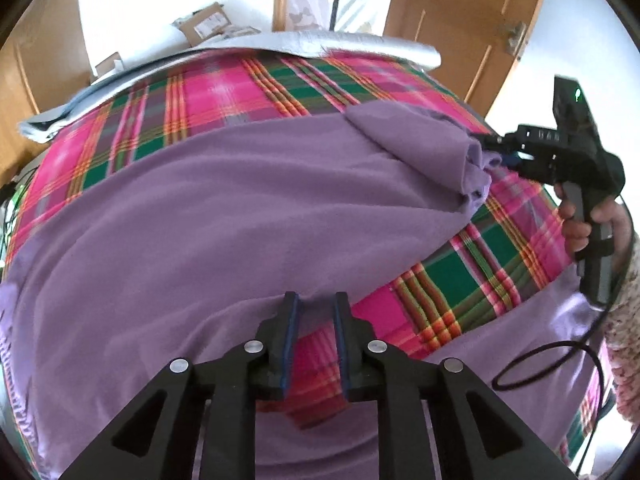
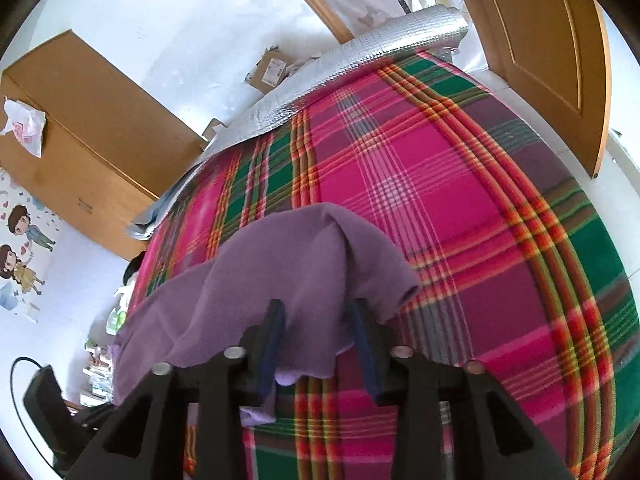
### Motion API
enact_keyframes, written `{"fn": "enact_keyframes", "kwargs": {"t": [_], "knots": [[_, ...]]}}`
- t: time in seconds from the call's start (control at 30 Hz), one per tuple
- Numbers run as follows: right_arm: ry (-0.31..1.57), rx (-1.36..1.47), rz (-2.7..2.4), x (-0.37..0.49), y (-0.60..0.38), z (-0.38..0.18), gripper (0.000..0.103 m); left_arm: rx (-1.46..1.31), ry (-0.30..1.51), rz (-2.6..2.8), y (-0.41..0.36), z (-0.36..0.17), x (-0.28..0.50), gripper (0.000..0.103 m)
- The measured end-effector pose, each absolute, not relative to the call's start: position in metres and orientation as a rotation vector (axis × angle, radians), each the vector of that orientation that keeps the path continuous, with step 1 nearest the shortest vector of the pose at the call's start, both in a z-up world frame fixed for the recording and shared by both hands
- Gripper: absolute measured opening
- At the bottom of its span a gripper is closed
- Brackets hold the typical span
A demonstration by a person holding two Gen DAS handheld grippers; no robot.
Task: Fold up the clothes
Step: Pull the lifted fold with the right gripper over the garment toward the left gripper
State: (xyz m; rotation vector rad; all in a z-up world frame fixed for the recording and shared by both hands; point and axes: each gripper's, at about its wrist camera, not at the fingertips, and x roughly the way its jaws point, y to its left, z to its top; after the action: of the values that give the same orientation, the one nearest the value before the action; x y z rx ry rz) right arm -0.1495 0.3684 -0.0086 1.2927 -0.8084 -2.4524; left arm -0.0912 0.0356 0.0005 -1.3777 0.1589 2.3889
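A purple garment (image 1: 200, 220) lies spread across a pink and green plaid bedspread (image 1: 248, 88). In the left wrist view my left gripper (image 1: 316, 312) is open. Its fingertips straddle the garment's near edge, with plaid showing in the gap. At the right, my right gripper (image 1: 494, 152) is shut on a bunched corner of the garment and holds it lifted off the bed. A hand (image 1: 576, 232) grips its handle. In the right wrist view the purple garment (image 2: 280, 264) fills the space between the fingers of the right gripper (image 2: 318, 320) and drapes below them.
A silver padded mat (image 1: 360, 46) lies along the bed's far edge, with a cardboard box (image 1: 208, 24) behind it. A wooden door (image 1: 460, 20) stands at the far right and a wooden cabinet (image 2: 100, 120) at the left. A black cable (image 1: 552, 364) loops below the right handle.
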Motion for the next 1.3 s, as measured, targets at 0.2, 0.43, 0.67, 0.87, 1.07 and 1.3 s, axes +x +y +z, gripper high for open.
{"fn": "enact_keyframes", "kwargs": {"t": [0.2,0.43,0.67,0.87,1.07,1.3], "knots": [[-0.858,1.216,-2.520,-0.136,0.392,0.006,0.007,-1.390,0.215,2.364,0.048,-0.005,-0.092,0.018],[-0.825,1.166,-2.689,-0.120,0.433,0.028,0.007,-1.368,0.309,2.353,0.068,-0.006,-0.093,0.018],[-0.753,1.170,-2.865,-0.110,0.467,0.034,0.007,-1.332,0.355,2.296,0.103,-0.010,-0.096,0.027],[-0.732,1.210,-2.952,-0.112,0.489,0.025,0.006,-1.289,0.487,2.288,0.122,-0.010,-0.096,0.028],[-0.695,1.244,-2.997,-0.118,0.495,0.020,0.006,-1.266,0.531,2.307,0.130,-0.010,-0.100,0.028],[-0.573,1.256,-3.076,-0.123,0.493,0.026,0.006,-1.255,0.503,2.309,0.134,-0.006,-0.101,0.004]]}}
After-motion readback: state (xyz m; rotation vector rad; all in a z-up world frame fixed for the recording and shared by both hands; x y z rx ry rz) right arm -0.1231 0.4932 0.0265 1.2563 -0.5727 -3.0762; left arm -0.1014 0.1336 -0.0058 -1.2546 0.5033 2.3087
